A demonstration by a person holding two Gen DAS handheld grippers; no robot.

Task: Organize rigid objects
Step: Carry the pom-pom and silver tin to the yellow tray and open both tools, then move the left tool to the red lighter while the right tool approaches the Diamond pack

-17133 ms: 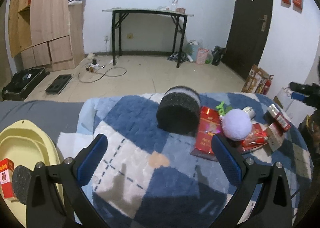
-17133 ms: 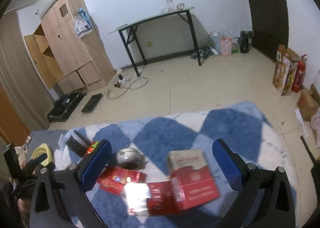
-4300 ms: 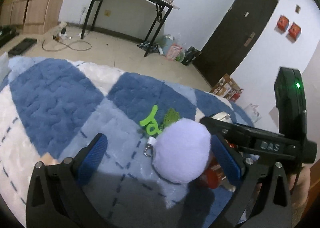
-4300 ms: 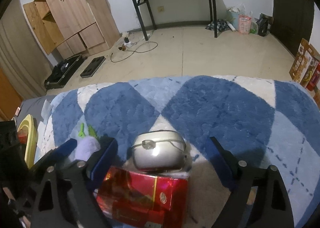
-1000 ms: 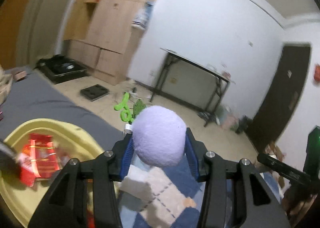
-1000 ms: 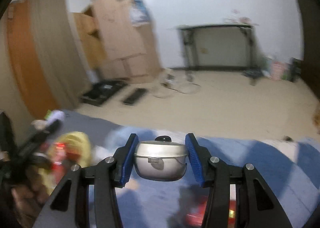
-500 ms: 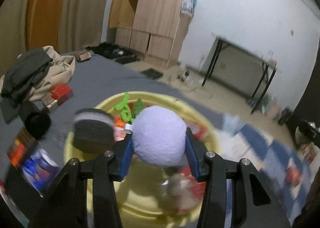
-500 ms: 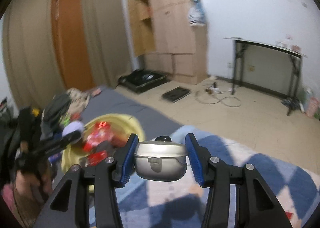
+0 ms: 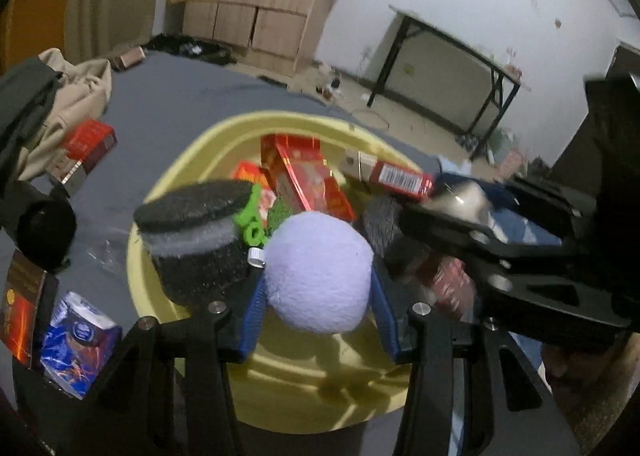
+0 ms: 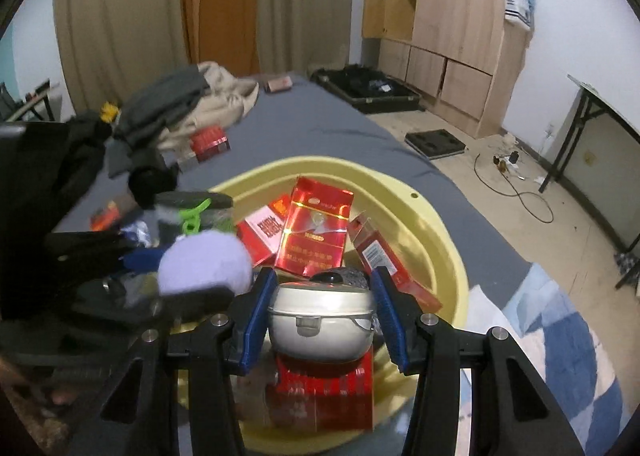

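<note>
On the bed (image 9: 168,103), at its left edge, the left wrist view shows a heap of clothes (image 9: 48,95), a red box (image 9: 86,147) beside it, a black round thing (image 9: 44,230) and, nearest the lens, a blue packet (image 9: 78,344) — the packet is barely made out in the right wrist view. The yellow basin (image 9: 304,396) sits on the grey sheet near the bed's edge. Inside it at the left stands a dark foam cylinder (image 9: 196,240), with red cartons (image 9: 304,175) piled toward the far rim.

The left tool (image 9: 318,296) hangs over the basin with its blue pads pressed on both sides of a lilac pompom (image 9: 318,272); a green charm (image 9: 252,219) sticks out from the pompom's far side. From the right wrist view the same pompom (image 10: 204,262) shows side-on, left of centre, above the basin's left part.

The right tool (image 10: 322,316) is closed as far as it goes on a small metal pot (image 10: 320,326) with a black knob, gripped at both sides. Only this view shows the pot clearly: it hangs low over a red carton (image 10: 324,392) at the basin's near rim. In the left wrist view the right tool (image 9: 480,223) crosses from the right as a dark blur and the pot cannot be told apart.

Further right, only the right wrist view shows the blue-and-white blanket (image 10: 560,336) on the bed's right part.
</note>
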